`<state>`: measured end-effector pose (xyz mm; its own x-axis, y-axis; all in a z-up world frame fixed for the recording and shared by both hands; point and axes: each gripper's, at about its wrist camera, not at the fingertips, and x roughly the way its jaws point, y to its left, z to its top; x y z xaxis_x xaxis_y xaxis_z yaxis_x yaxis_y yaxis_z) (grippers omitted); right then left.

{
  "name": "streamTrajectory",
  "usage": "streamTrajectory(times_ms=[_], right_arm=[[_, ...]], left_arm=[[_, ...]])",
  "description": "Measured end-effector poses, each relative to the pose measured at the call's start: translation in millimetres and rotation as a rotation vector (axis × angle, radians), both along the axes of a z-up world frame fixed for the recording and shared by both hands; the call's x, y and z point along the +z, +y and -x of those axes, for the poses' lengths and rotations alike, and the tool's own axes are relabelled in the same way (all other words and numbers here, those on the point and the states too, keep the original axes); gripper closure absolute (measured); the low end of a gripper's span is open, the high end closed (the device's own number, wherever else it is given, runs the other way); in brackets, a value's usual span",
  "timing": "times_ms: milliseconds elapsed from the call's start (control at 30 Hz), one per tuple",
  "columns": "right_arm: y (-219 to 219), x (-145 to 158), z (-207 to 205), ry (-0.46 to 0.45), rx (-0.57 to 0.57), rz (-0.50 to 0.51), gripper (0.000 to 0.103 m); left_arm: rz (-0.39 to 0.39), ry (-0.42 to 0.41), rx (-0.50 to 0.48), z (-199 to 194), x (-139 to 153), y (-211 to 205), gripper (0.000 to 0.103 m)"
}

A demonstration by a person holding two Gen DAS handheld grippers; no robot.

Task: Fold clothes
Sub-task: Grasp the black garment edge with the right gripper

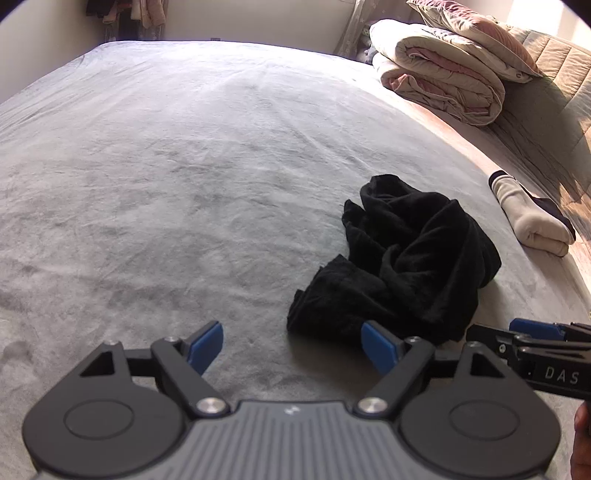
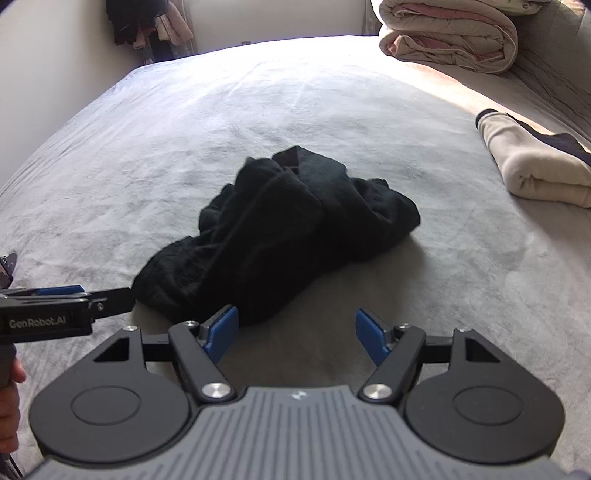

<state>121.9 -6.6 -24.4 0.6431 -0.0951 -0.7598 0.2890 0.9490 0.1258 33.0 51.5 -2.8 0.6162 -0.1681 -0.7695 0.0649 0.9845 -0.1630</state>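
A black garment (image 2: 280, 229) lies crumpled in a loose heap on the grey bedspread (image 1: 166, 166), toward the near edge of the bed, unfolded and with no flat panel showing. The left gripper (image 1: 293, 347) hangs above the bedspread just beside the heap's near left corner; its jaws stand apart, nothing between the blue pads (image 1: 205, 345), and its right pad appears level with the garment's edge, though contact cannot be confirmed. The right gripper (image 2: 297, 334) hangs over the bedspread just in front of the heap; its jaws also stand apart and empty, the left pad close against the garment's near hem, the rest of the gap over bare cover. Neither gripper holds cloth. Each gripper appears at the margin of the other's view, side by side. A folded cream garment (image 2: 535, 166) with dark trim lies well apart to the right. A folded quilt (image 1: 443, 74) is stacked at the far right of the bed. Clothes (image 2: 147, 26) hang in the far corner.
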Motion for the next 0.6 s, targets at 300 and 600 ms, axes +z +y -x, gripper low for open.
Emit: streamTrajectory(times_ms=[300, 600], right_arm=[[4, -12, -28, 0.033, -0.016, -0.096, 0.099], [10, -3, 7, 0.044, 0.02, -0.156, 0.099]], left_arm=[[0.056, -0.001, 0.025, -1, 7, 13, 0.024], [0.066, -0.009, -0.014, 5, 9, 3, 0.024]])
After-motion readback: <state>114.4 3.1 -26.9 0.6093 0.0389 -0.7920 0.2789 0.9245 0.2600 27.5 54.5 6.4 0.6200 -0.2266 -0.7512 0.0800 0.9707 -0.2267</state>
